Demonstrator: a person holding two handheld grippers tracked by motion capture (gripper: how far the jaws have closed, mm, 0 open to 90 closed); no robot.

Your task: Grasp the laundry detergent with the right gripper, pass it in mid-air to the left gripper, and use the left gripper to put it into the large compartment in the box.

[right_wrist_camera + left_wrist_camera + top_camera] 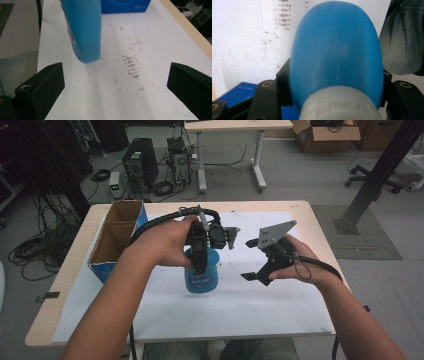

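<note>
Two black two-jaw grippers work above a pale wooden table (305, 212) covered by a white paper sheet (260, 305). The left gripper (201, 265) comes down from above onto a blue plastic bottle with a white neck (201, 279), which stands upright near the middle of the sheet, just right of the open cardboard box with blue sides (116, 240). In the left gripper view the jaws sit tight against both flanks of the bottle (335, 57) close to its white collar, pinching it between them, so the bottle is clamped at its upper part. A hand (167, 242) wraps the gripper body from the left.

The right gripper (256, 276) sits to the right of the bottle, clear of it, tilted down and leftward toward the sheet, with its grey three-cornered plate (274, 234) on top. Its jaws are spread wide with nothing between them: in the right gripper view one black finger (41, 87) stands at the lower left and the other at the lower right, with bare, dark-speckled paper (130, 66) in the gap. The blue bottle (83, 30) hangs into that view at upper left, beyond the jaw tips and not touching them, and the blue box side (125, 6) lies farther back at the top edge.
</note>
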